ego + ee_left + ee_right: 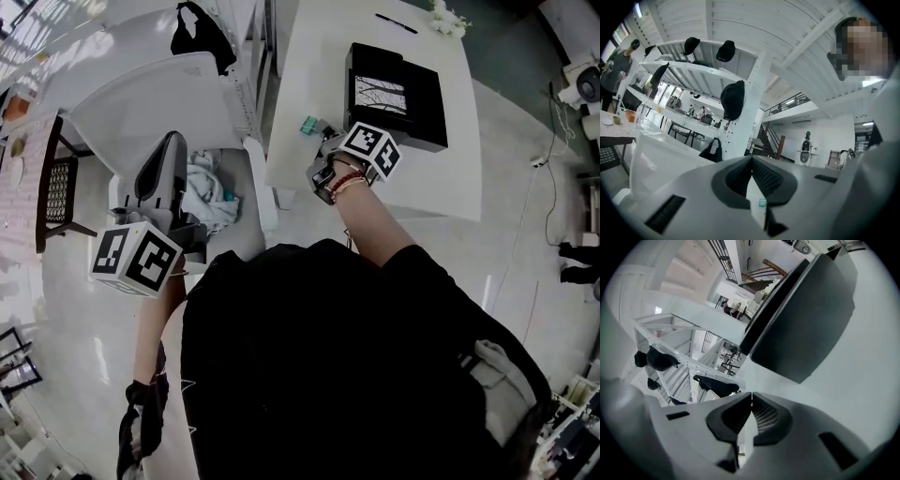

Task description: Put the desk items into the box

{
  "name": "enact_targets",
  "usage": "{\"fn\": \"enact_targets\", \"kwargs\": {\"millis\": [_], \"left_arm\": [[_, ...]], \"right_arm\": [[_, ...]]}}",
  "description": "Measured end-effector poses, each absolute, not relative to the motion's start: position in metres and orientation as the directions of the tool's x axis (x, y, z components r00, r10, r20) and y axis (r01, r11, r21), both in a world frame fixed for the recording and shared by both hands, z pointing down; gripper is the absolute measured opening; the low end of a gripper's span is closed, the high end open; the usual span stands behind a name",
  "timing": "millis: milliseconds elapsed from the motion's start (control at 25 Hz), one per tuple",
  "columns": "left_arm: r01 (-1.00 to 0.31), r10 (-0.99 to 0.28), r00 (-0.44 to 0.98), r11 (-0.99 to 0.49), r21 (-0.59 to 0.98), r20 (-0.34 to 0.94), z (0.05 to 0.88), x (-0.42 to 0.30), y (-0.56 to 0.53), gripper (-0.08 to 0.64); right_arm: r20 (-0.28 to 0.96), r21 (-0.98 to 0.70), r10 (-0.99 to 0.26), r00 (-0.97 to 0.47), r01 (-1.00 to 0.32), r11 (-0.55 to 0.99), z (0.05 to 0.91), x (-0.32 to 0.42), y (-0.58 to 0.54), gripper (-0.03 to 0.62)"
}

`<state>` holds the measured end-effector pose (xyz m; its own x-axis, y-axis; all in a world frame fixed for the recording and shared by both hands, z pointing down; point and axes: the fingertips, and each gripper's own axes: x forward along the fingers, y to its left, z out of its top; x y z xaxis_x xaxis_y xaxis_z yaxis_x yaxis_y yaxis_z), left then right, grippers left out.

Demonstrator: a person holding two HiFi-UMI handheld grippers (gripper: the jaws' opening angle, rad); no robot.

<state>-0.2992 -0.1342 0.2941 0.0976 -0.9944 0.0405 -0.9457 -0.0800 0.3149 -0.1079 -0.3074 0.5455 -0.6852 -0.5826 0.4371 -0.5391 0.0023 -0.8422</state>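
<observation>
left gripper [751, 157] — fingers clenched, empty | right gripper [751, 393] — clenched, seemingly near box [801, 319]

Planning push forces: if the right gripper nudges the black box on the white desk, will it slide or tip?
The black box sits low and wide, so it would probably slide, not tip. Its straight walls suggest it is stiff. The white desk looks smooth, so a light push may shift it.

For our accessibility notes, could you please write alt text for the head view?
Seen from above, a person in black reaches the right gripper to the edge of a white desk, beside a small teal item and near a black box. The left gripper hangs low beside crumpled cloth.
</observation>
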Motion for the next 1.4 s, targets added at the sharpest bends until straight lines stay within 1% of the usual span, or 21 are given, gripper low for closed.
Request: {"fn": "enact_targets", "kwargs": {"millis": [480,880,1400], "left_arm": [[-0.927,-0.982,0.185,-0.163,0.339,0.033,0.298,-0.281,-0.143,0.011],[-0.887,-0.953,0.303,-0.273,0.372,0.022,0.301,-0.245,-0.138,0.011],[-0.82,-0.888,0.46,-0.421,0.388,0.011,0.292,-0.234,-0.12,0.011]], "right_arm": [[0.434,-0.836,-0.615,-0.658,-0.549,-0.003,0.538,-0.077,-0.294,0.01],[0.428,-0.838,-0.663,-0.615,-0.545,-0.035,0.528,-0.036,-0.262,0.009],[0.386,-0.838,-0.747,-0.542,-0.544,-0.039,0.488,-0.024,-0.201,0.009]]}}
